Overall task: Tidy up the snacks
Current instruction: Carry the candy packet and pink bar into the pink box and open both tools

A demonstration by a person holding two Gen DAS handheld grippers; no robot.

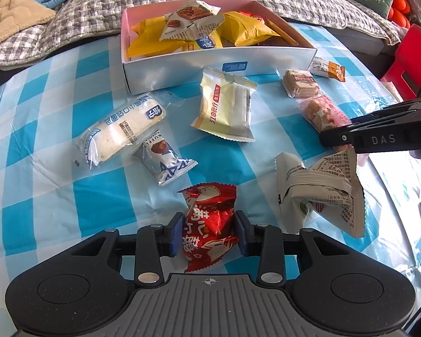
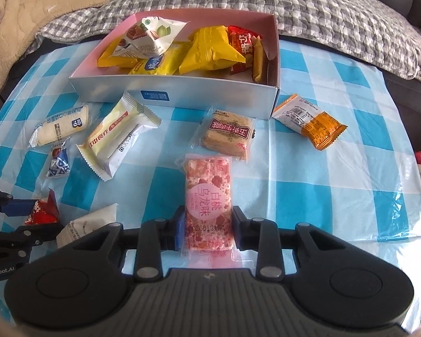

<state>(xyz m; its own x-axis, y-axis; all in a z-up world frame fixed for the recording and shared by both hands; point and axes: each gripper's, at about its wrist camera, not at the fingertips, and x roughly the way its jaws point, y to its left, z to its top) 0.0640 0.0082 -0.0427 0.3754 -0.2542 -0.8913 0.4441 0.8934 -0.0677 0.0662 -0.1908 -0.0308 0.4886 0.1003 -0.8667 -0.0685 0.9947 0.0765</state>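
Snacks lie loose over the checked cloth on the desk, and both grippers have one each. Nearest, the left gripper is clamped on a red foil packet, blue pads pressing its crumpled sides. The right gripper is clamped on a pink bar in clear wrap, gripped across its near end so most of the bar sticks out forward. Both point steeply down at the cloth.

The step in hand looks like lifting each one and carrying it to the box. For the pink bar I'd lift straight up first: it is held near one end, so the long part may droop or swing, and a slow carry keeps it from slipping through the pads. The foil packet is slick and puffy; a firm squeeze and no twisting should hold it.

Just beside the left gripper sits a white pouch, close enough to be nudged on the way up. Farther out lie a cream packet, a brown wafer, a white roll, a small blue-and-white sweet and an orange-ended packet.

At the far end the box is already well filled on its left side with yellow packets. Its right end has bare floor, so that seems the best place to drop into, clearing the near wall first.
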